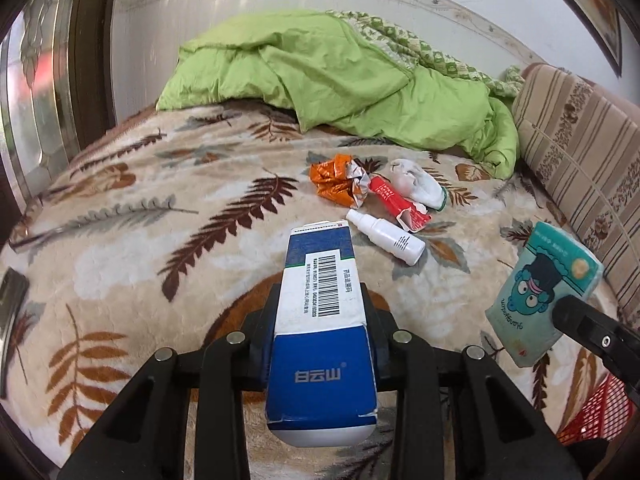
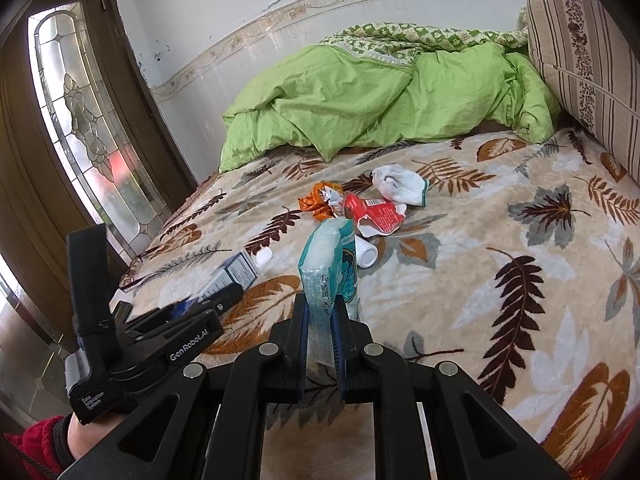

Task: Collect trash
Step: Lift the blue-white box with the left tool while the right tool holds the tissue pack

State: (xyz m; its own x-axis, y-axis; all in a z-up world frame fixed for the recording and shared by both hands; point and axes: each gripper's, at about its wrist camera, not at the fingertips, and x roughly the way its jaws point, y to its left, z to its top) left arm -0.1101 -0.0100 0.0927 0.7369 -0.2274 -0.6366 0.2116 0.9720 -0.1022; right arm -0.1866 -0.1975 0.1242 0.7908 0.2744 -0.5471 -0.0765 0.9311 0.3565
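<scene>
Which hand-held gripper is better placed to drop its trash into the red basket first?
The right hand-held gripper, probably. It holds the teal tissue pack almost over the red basket at the bed's right edge. The left hand-held gripper, shut on the blue-and-white box, is farther away.

The leaf-patterned bed (image 1: pixel 120 264) carries a green quilt (image 1: pixel 320 76), orange wrapper (image 1: pixel 334 184), red packet (image 1: pixel 400 204), white bottle (image 1: pixel 386 236) and sock (image 1: pixel 418 186).

Right tool (image 2: pixel 320 308) has its jaws clamped on a teal tissue pack (image 2: pixel 330 256), held upright over the leaf-print bed (image 2: pixel 500 280). Left tool (image 2: pixel 224 298) sits just beside it, gripping a blue-and-white box (image 2: pixel 236 274). Orange wrapper (image 2: pixel 316 202), torn red box (image 2: pixel 376 216) and white sock (image 2: pixel 400 184) lie farther back.
</scene>
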